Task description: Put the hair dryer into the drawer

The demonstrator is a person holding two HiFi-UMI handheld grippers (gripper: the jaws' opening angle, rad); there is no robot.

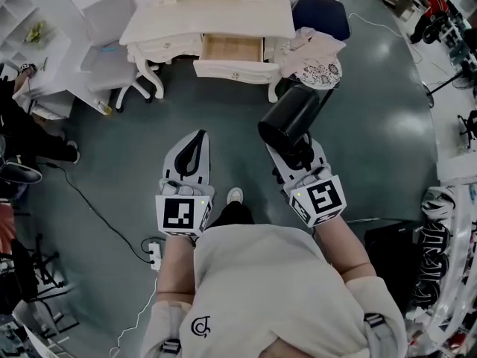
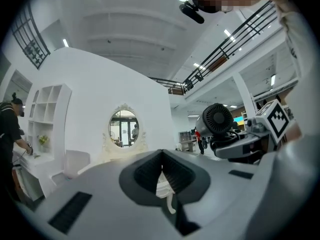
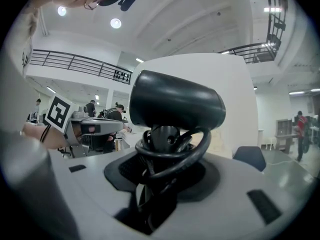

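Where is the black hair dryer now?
In the head view, the black hair dryer is clamped in the right gripper, right of centre, short of the open white-fronted drawer.

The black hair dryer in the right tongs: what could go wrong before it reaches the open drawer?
1. The right tongs hold the black hair dryer only by its handle, under the barrel; it may tip.
2. Its looped black cord could slip loose and snag on the open white drawer.
3. That drawer looks shallow; the dryer may need laying flat.

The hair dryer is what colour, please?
The hair dryer is black; clearest in the right gripper view.
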